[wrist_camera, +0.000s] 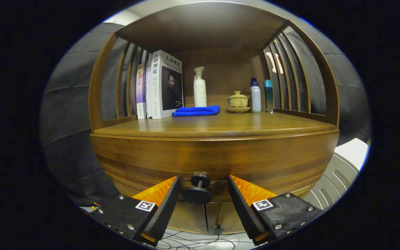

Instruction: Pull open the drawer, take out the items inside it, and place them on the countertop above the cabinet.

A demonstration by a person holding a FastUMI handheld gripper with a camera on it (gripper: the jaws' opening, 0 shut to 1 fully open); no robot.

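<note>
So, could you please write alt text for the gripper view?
Open tongs flank a dark knob on a closed wooden drawer. On the countertop above stand books, a pump bottle, a blue cloth, a lidded cup and two bottles.

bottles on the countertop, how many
3: a white pump bottle behind the blue cloth, and a white bottle and a teal bottle side by side right of the lidded cup. None appear hidden.
</note>
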